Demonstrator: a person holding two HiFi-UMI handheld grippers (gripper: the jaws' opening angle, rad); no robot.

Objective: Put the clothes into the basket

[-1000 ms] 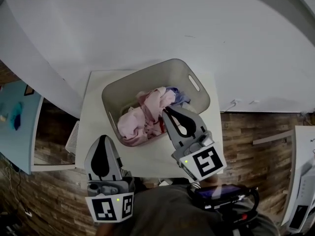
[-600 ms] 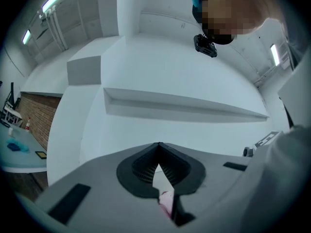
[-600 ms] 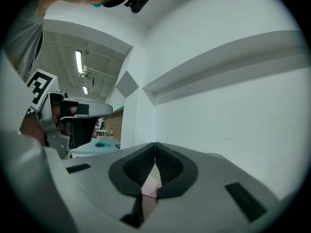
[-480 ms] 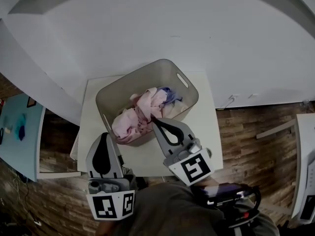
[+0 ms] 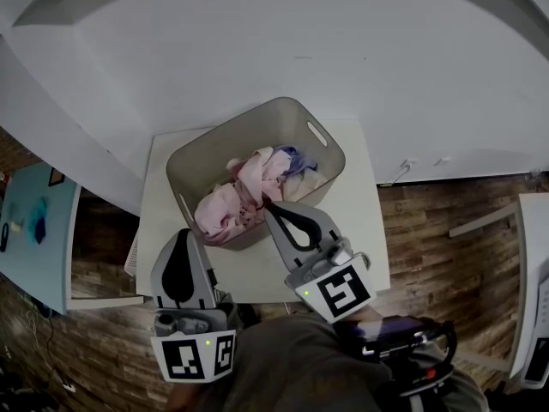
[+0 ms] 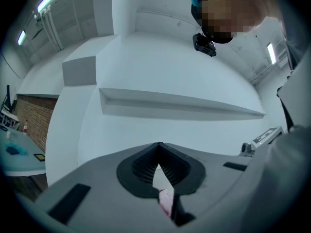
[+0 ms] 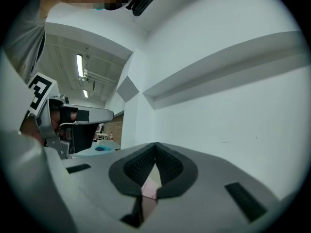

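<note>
White wall behind a small white table (image 5: 360, 230). Toward its far edge, a grey plastic basket (image 5: 190, 154) holds the pink and lilac clothes (image 5: 244, 196). Left gripper (image 5: 182, 242) and right gripper (image 5: 274, 211) sit at the near edge, jaws closed and empty, apparently finished.

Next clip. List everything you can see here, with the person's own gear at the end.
basket: one, grey, on the table
clothes: one heap, mostly pink with a bluish piece, inside the basket
table: one, white, against the wall
wall: white, behind the table
side surface: one, light blue, far left; the items on it are too small to tell
floor: brown wood pattern, around the table
left tongs: grey and black, shut, over the table's near edge
right tongs: grey and black, shut, tip at the basket's near rim
top: grey, bottom edge
</note>
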